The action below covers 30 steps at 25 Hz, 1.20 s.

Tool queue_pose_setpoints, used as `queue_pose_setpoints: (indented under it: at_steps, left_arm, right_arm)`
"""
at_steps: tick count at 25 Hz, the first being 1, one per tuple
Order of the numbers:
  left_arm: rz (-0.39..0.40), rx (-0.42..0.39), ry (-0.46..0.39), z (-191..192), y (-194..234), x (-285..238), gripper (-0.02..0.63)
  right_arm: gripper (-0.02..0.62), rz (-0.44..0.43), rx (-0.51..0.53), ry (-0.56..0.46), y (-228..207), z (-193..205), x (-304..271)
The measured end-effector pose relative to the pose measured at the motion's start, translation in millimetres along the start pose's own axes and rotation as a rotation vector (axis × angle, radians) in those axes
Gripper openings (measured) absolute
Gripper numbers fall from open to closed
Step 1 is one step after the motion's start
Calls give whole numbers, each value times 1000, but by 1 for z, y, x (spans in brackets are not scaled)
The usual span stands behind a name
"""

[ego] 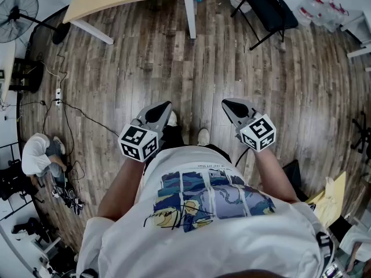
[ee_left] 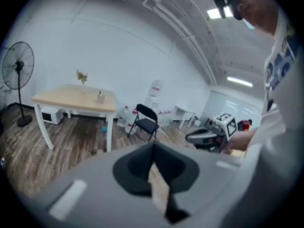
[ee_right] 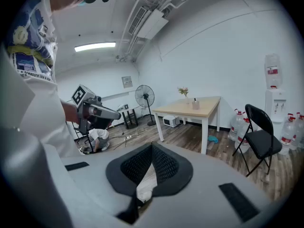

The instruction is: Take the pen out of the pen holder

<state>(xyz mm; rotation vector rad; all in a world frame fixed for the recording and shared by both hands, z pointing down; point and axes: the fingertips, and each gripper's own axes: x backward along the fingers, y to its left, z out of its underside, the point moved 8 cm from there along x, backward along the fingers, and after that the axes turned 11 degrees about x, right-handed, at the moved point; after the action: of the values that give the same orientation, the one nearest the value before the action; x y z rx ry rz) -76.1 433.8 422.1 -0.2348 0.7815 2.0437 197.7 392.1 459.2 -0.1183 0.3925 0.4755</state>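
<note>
- The left hand-held gripper point(ego: 164, 109) and the right hand-held gripper point(ego: 229, 104) are both pinching shut on nothing, well apart from the tabletop point(ee_right: 209, 109).
- The pen holder point(ee_right: 195, 104) is sitting on the tabletop; the pen is looking too small to tell.
- Coming in with jaws together could be knocking the pen holder over.
- The chair point(ee_right: 259, 137) beside the tabletop could be getting bumped.

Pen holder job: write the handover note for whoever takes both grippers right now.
Left gripper: shut, empty, held in front of the body.
Right gripper: shut, empty, beside the left one.
Things: a small cup, probably the pen holder, stands on the wooden table across the room. The pen is too small to make out.
Done: nothing yet.
Left: walk to the table, grip the pen, lift it out.
</note>
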Motion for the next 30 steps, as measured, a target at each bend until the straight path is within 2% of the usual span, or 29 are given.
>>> queue_pose_setpoints:
  at_steps: [4, 8, 11, 16, 21, 24, 25, 30]
  left_arm:
    - [21, 24, -35, -21, 28, -3, 8]
    - [74, 15, -56, -44, 65, -26, 8]
    - [102, -15, -50, -82, 106, -38, 8]
    - [157, -42, -36, -148, 167, -63, 9]
    - [204, -99, 4, -185, 218, -92, 14]
    - [201, -77, -12, -203, 235, -111, 42]
    - [201, -67, -19, -209, 239, -119, 44]
    - [180, -53, -13, -242, 247, -176, 46]
  right_arm:
    - [6, 7, 13, -5, -10, -17, -31]
    - [6, 45, 64, 66, -31, -28, -68]
    - [6, 65, 54, 71, -46, -58, -109]
    - [6, 150, 102, 170, -85, -108, -170]
    - [8, 210, 36, 122, -108, -132, -213]
    - [11, 216, 15, 97, -123, -142, -224]
    - [31, 216, 12, 93, -132, -144, -226]
    - [57, 212, -10, 76, -196, -145, -236]
